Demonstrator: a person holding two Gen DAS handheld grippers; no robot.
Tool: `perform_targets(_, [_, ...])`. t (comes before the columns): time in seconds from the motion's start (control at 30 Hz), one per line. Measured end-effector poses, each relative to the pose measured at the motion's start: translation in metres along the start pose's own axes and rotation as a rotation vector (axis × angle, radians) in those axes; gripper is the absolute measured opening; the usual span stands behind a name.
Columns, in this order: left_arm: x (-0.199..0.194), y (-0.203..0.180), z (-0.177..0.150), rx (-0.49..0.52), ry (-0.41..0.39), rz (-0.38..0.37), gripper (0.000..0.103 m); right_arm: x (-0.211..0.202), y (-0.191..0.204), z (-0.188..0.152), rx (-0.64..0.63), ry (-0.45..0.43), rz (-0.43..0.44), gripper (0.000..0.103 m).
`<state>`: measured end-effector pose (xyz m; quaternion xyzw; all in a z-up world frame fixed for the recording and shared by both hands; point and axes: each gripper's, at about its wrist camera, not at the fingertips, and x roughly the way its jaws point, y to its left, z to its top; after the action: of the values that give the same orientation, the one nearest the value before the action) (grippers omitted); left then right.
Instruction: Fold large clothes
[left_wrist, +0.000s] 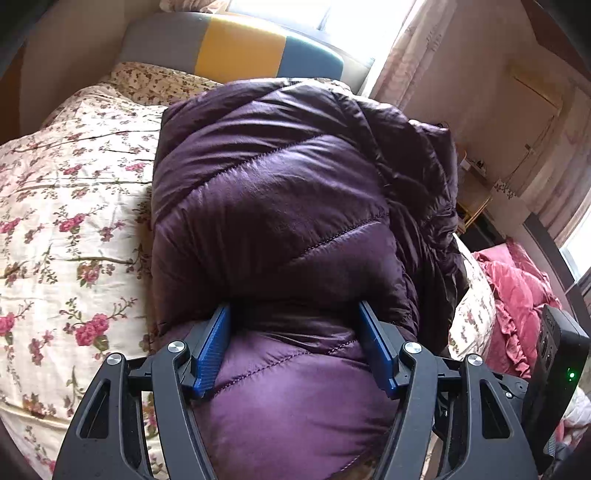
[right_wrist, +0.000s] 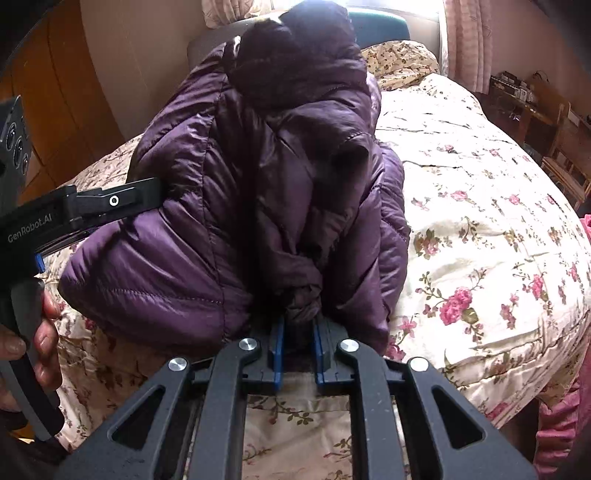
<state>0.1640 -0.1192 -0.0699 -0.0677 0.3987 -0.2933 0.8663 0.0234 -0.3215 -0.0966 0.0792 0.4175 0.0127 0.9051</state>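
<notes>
A purple quilted down jacket (left_wrist: 273, 192) lies folded in a thick bundle on the floral bedspread (left_wrist: 66, 206). My left gripper (left_wrist: 295, 314) is open, its blue pads spread wide against the jacket's near edge, fabric bulging between them. In the right wrist view the jacket (right_wrist: 229, 192) is bunched with its dark hood at the far end. My right gripper (right_wrist: 298, 325) is shut on a gathered fold of the jacket at its near edge. The left gripper's body (right_wrist: 74, 210) shows at the jacket's left side.
The bed has a grey, yellow and teal headboard (left_wrist: 236, 48) under a bright window. A pink quilt (left_wrist: 517, 291) lies right of the bed. Wooden furniture (right_wrist: 535, 110) stands at the far right. Bare bedspread (right_wrist: 480, 221) lies right of the jacket.
</notes>
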Motion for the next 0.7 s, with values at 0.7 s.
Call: perform_targets(0.7, [-0.064,0.027,0.021,-0.09,-0.106,0.038,0.066,-0.063,0.026,0.025,-0.013,-0.121,-0.074,0.047])
